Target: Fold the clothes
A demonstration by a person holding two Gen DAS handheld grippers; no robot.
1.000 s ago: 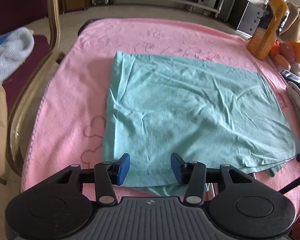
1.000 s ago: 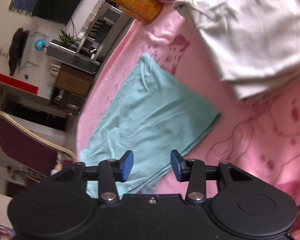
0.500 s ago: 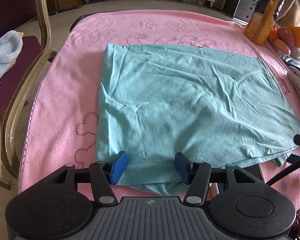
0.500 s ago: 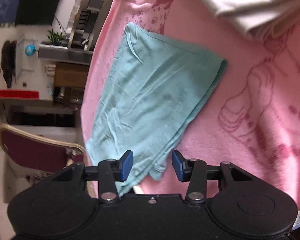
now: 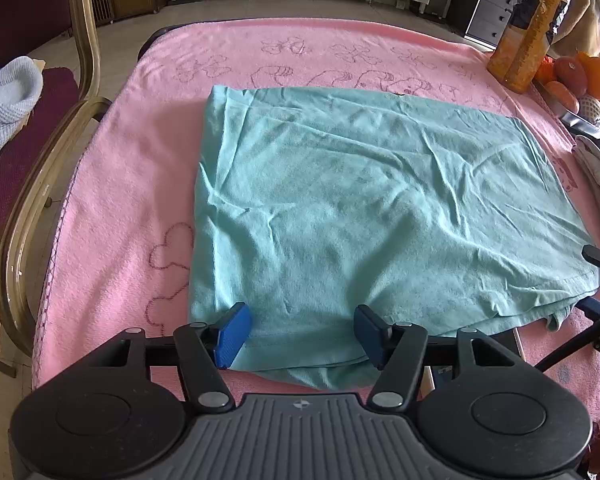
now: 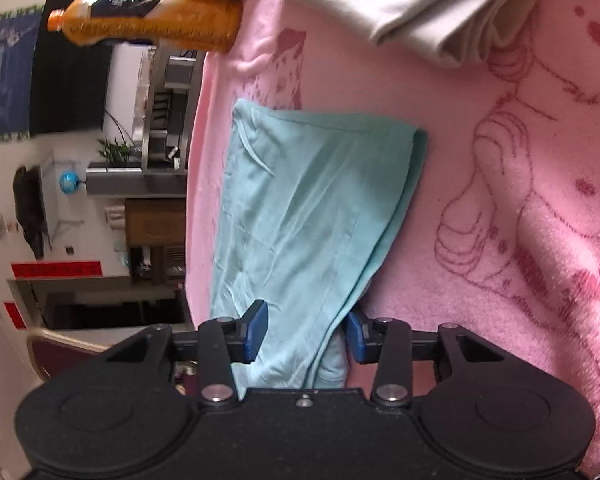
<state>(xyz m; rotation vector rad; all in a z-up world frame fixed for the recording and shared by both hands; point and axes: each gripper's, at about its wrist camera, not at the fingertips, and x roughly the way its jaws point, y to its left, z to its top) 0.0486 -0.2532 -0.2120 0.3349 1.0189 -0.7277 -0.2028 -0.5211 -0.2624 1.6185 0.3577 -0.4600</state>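
A teal garment [image 5: 364, 208] lies folded flat on a pink blanket [image 5: 140, 168]. My left gripper [image 5: 302, 334] is open, its blue pads astride the garment's near hem at the left corner. In the right wrist view the same garment [image 6: 312, 208] runs away from me. My right gripper [image 6: 306, 334] is open with the garment's near right corner between its pads; the view is rolled on its side. The right gripper's fingertips [image 5: 598, 304] show at the right edge of the left wrist view.
An orange drink bottle [image 5: 534, 28] and fruit [image 5: 580, 76] stand at the far right. A folded white cloth [image 6: 420, 4] lies beyond the garment's right side. A chair [image 5: 60, 128] with a blue knit [image 5: 4, 108] stands left of the table.
Both grippers have moved down and forward onto the garment's near edge. The right gripper has rolled and its pads now straddle the corner. Both jaws have opened wider.
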